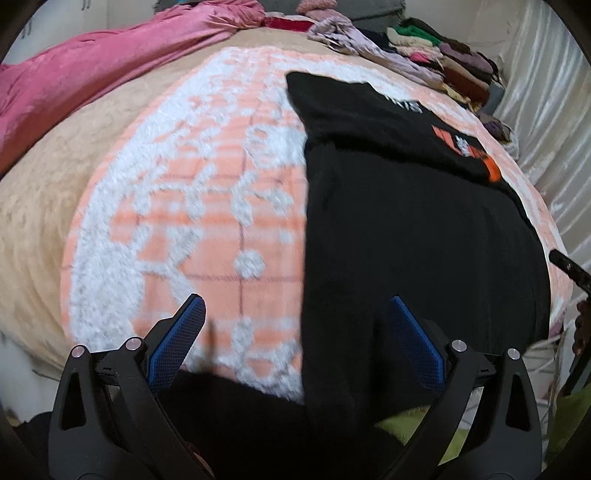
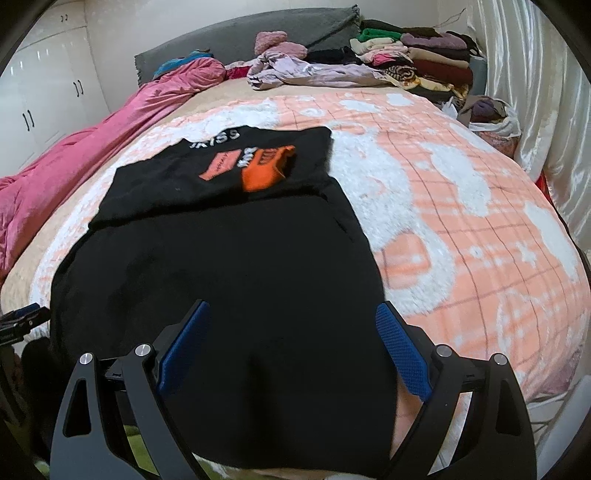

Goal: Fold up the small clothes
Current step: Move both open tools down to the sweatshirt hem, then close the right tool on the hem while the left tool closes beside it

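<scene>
A black garment (image 2: 229, 266) with an orange and white print (image 2: 258, 166) lies spread on the peach and white blanket (image 2: 461, 221); its printed far part is folded over the rest. In the left wrist view the same black garment (image 1: 413, 229) fills the right half. My left gripper (image 1: 295, 306) is open above the garment's near left edge, one finger over the blanket, one over the cloth. My right gripper (image 2: 291, 312) is open just above the garment's near end, nothing between its blue pads (image 2: 400, 354). The other gripper (image 2: 22, 321) shows at the far left edge.
A pink quilt (image 2: 92, 147) lies along the bed's left side. Stacked folded clothes (image 2: 424, 59) and a crumpled lilac cloth (image 2: 306, 74) sit at the head of the bed by a grey headboard (image 2: 240, 33). White curtain (image 2: 535, 92) on the right, white cupboards (image 2: 44, 81) on the left.
</scene>
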`<state>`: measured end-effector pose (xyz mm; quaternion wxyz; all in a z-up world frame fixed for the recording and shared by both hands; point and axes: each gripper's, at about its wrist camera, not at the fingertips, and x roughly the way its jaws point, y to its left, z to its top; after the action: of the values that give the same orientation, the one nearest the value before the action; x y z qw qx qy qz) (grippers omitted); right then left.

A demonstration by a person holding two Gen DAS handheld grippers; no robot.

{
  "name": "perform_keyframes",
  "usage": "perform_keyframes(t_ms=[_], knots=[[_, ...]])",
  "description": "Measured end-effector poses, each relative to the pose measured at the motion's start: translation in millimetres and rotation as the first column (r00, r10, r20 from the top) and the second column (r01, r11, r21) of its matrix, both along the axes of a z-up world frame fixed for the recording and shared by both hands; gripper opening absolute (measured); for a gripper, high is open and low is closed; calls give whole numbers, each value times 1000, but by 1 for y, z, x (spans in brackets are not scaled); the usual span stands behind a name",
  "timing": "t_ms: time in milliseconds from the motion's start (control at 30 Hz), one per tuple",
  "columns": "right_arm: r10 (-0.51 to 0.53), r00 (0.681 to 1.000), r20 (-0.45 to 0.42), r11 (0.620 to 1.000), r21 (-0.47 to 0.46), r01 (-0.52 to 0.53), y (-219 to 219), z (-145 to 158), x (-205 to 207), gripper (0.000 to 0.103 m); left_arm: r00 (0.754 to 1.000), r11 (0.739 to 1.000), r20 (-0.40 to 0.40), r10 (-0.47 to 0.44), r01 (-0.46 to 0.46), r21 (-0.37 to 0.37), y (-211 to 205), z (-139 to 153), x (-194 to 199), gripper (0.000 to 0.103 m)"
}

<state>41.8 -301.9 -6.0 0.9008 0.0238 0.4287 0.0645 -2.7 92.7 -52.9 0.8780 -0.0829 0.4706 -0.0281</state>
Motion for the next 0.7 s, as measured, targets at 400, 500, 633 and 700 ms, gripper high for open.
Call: perform_keyframes(t_ms=[400, 500, 633, 700], knots=[[-33, 999, -32, 999, -25, 32, -28, -10, -24, 90, 997, 998, -54, -50, 48, -30, -13, -19, -16, 81], [-44, 998, -45, 999, -29, 43, -37, -13, -31, 90, 997, 998, -61, -49, 47, -31, -15, -21, -16, 78], [-46, 996, -73, 999, -30, 44, -48, -21, -39, 88, 997, 998, -61, -51, 49, -36, -19, -21, -18, 70], [-37, 995, -94, 999, -16, 35, -52, -25, -43, 82, 997, 998, -65, -51, 50, -31, -20, -22, -19, 69]])
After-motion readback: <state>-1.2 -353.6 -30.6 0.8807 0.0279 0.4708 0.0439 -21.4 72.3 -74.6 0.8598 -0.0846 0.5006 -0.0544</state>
